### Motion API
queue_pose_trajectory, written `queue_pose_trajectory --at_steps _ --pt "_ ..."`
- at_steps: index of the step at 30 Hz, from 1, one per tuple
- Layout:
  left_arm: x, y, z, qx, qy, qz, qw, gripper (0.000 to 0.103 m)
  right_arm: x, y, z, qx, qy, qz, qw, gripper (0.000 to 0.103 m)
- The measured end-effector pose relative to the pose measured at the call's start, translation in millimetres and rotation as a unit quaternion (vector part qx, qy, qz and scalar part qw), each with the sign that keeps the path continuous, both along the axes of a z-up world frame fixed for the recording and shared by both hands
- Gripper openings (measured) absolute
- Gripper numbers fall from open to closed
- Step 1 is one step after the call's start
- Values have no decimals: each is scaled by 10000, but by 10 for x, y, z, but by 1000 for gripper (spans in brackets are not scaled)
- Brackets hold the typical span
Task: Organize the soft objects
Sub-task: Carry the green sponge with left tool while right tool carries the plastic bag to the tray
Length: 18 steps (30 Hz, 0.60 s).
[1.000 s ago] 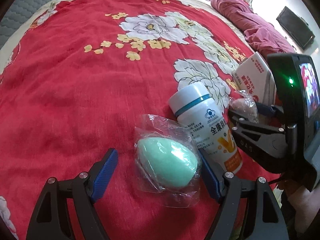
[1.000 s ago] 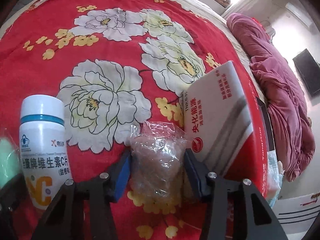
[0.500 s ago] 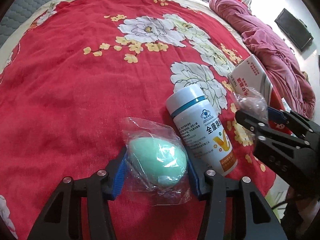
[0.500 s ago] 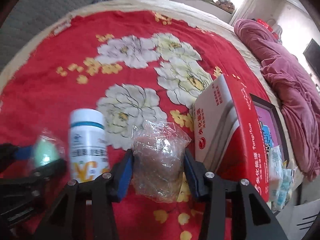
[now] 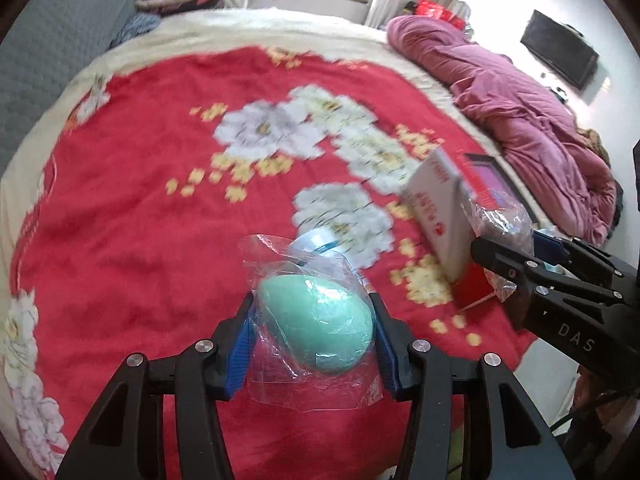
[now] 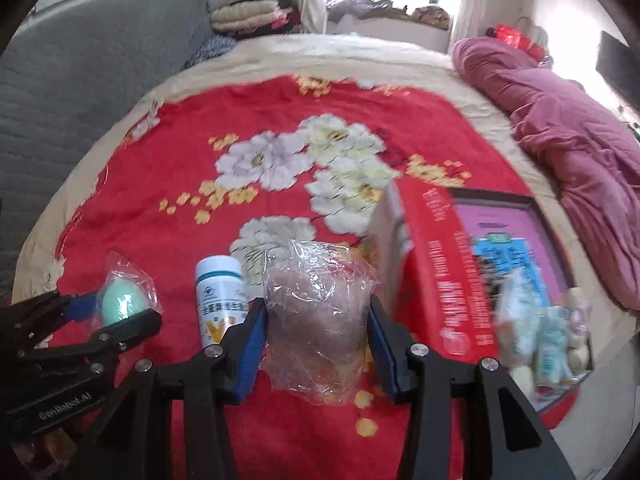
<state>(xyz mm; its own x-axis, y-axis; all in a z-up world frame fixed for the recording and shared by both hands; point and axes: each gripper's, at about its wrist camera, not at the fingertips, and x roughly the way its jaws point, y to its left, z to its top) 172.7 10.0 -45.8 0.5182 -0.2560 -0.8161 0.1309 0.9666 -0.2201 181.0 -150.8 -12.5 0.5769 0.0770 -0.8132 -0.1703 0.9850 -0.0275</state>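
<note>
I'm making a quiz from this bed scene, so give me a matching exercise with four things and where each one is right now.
Things:
1. green sponge in a bag
2. brownish sponge in a bag
3. white bottle
4. red box

Places:
A. lying on the red blanket, between the two hand-held grippers
B. standing on the blanket, next to a framed picture
C. in the left hand-held gripper
D. in the right hand-held gripper

Pairs: 1-C, 2-D, 3-A, 4-B
</note>
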Motion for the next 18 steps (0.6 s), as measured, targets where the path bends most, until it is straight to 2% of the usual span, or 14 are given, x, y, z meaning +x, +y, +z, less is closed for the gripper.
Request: queue_pose_trajectory --at_steps 8,18 --pt "-89 -487 581 33 -503 -423 9978 54 -306 -649 489 295 -452 -510 9972 48" --pt "-166 -1207 1071 70 -844 -972 9916 54 -670 -1468 938 420 -842 -1071 9898 48"
